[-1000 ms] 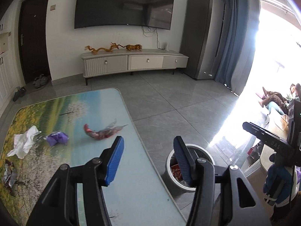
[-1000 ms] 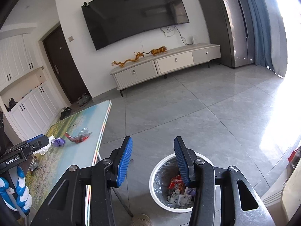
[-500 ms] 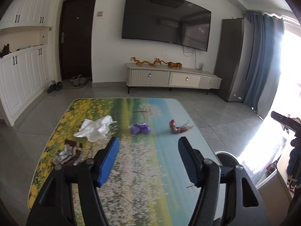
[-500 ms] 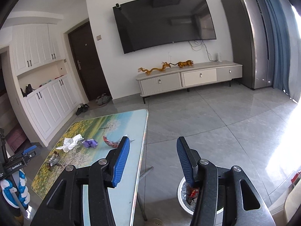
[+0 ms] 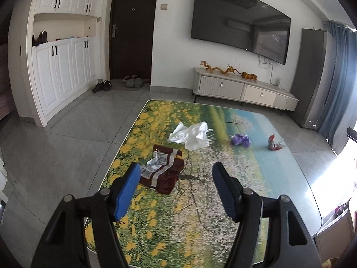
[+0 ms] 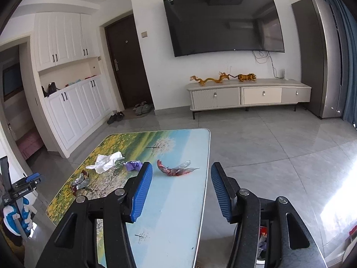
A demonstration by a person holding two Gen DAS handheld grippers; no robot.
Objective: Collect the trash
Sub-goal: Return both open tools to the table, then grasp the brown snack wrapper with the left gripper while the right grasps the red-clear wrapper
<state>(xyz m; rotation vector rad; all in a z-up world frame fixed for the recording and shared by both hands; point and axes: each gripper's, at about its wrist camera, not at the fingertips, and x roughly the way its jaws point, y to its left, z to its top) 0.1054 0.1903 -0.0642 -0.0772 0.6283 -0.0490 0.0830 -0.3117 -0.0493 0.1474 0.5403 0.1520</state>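
Several pieces of trash lie on the landscape-print table (image 5: 200,223): a dark red wrapper (image 5: 164,169), a white tissue (image 5: 191,132), a purple wrapper (image 5: 240,140) and a red and clear wrapper (image 5: 274,145). My left gripper (image 5: 175,192) is open and empty, just short of the dark red wrapper. My right gripper (image 6: 181,192) is open and empty above the table's right end (image 6: 178,212), with the red and clear wrapper (image 6: 174,169) a little ahead. The tissue (image 6: 106,162), the purple wrapper (image 6: 133,165) and the dark wrapper (image 6: 79,183) lie further left. The left gripper (image 6: 20,186) shows at the far left.
The trash bin (image 6: 262,243) shows partly below my right gripper, on the floor beside the table's right edge. A TV cabinet (image 6: 247,95) stands against the far wall, white cupboards (image 5: 62,71) at the left. Grey tiled floor surrounds the table.
Both grippers have swung left, from over the bin to over the table. The left one now faces the dark red wrapper, the right one the red and clear wrapper. Both stay open.
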